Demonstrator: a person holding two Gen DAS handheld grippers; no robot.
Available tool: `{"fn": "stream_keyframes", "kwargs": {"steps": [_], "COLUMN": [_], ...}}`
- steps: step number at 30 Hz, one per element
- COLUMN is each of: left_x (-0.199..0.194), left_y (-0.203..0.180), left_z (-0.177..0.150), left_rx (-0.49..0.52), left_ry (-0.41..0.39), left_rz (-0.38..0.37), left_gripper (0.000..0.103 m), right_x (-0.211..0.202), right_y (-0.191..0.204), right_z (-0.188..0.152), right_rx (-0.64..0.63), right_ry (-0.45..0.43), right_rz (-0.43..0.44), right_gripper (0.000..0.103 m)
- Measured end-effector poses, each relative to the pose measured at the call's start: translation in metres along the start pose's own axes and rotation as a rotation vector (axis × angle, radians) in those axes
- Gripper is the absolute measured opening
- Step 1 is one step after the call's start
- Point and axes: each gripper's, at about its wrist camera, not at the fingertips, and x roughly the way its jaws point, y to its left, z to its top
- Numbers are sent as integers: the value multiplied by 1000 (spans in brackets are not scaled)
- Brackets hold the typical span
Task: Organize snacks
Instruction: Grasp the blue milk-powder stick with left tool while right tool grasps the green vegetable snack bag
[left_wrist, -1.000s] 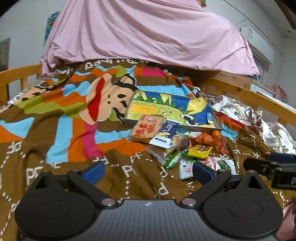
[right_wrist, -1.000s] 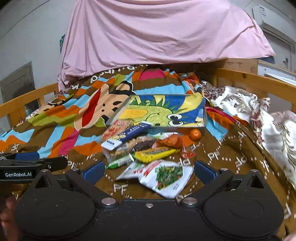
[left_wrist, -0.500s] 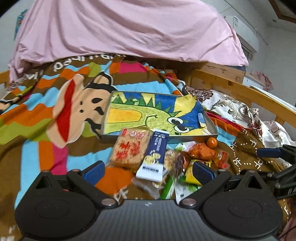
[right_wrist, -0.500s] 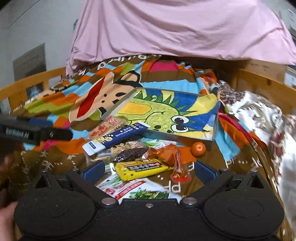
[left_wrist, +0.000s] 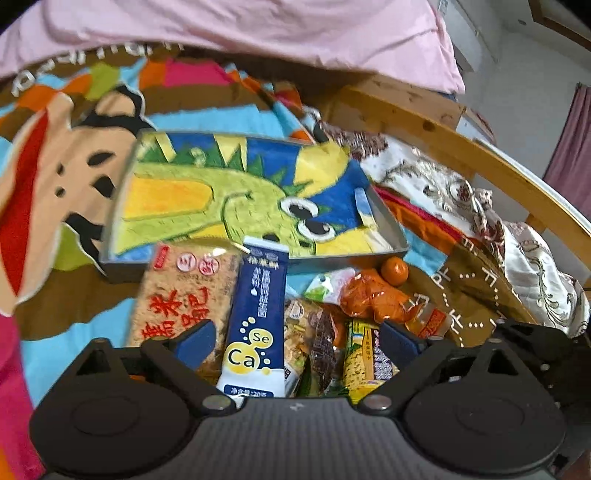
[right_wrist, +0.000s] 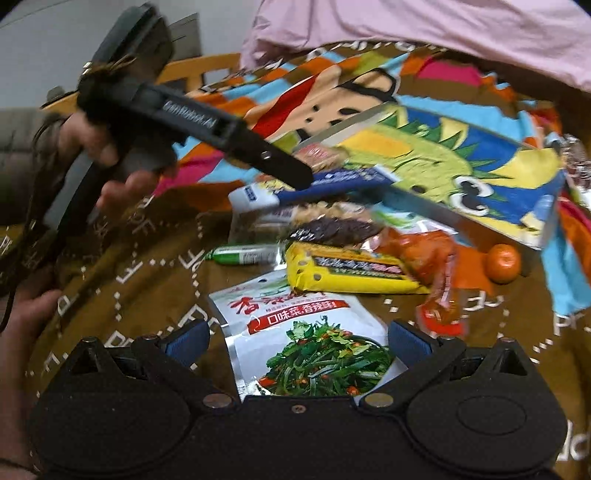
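Snacks heaped before tray (left_wrist: 388, 225); left gripper (left_wrist: 297, 338) fingers closing over blue packet (left_wrist: 258, 317), untouched; right gripper (right_wrist: 297, 338) fingers spread.

Blue-and-white tube box (left_wrist: 258, 317): "Se" and "Ca" in yellow bubbles; Chinese print down the blue panel, too small to read.
Green vegetable pouch (right_wrist: 310, 343): red banner "口味菜 香辣味".
Left gripper (right_wrist: 295, 173), side of arm: white "GenRobot.AI", partly blurred.
Brown blanket (right_wrist: 147, 266): repeated white "PF".
Rice cracker pack (left_wrist: 177, 295): large red Chinese characters, blurred.
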Motion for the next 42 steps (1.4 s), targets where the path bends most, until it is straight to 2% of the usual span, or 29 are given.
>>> {"fn": "stream_keyframes", "kwargs": {"steps": [4,7,10,13,14,17,18,20,23,24,26,30,31,33,36,40,42], "left_x": [11,21,32,44,48,49,48,47,43,41,39,40,41,45,53,59,58], "left_y": [8,9,8,9,9,9,11,13,13,13,14,10,9,7,0,-7,-8], "left_z": [6,14,20,22,22,21,21,20,20,20,19,19,20,23,24,27,26], "left_rx": [0,6,23,27,31,22,6,-16,-46,-59,-85,-61,-63,-59,-14,30,36], "left_ry": [45,73,115,174,198,193,194,195,182,180,181,180,179,186,195,219,222], "left_rz": [-45,-54,-47,-30,-14,0,-5,-3,14,18,24,43,51,75,95,123,143], "left_gripper": [89,88,82,73,66,62,56,53,39,38,38,39,41,53,56,55,45], "right_x": [11,15,17,21,22,22,22,22,23,23,21,22,23,25,29,33,34], "right_y": [-17,-24,-24,-23,-23,-24,-24,-24,-20,-19,-16,-16,-16,-18,-19,-14,-10], "right_z": [2,3,5,7,8,7,7,8,7,7,8,8,9,9,8,3,3], "right_rx": [16,31,27,19,21,33,36,36,22,18,17,12,17,26,23,-12,-21], "right_ry": [19,25,31,41,41,38,38,36,43,49,61,67,66,65,66,68,71], "right_rz": [40,95,114,111,110,115,112,107,92,90,100,104,106,112,119,100,79], "right_gripper": [103,103,103,103,103,102,101,101,100,100,100,102,102,102,103,103,103]}}
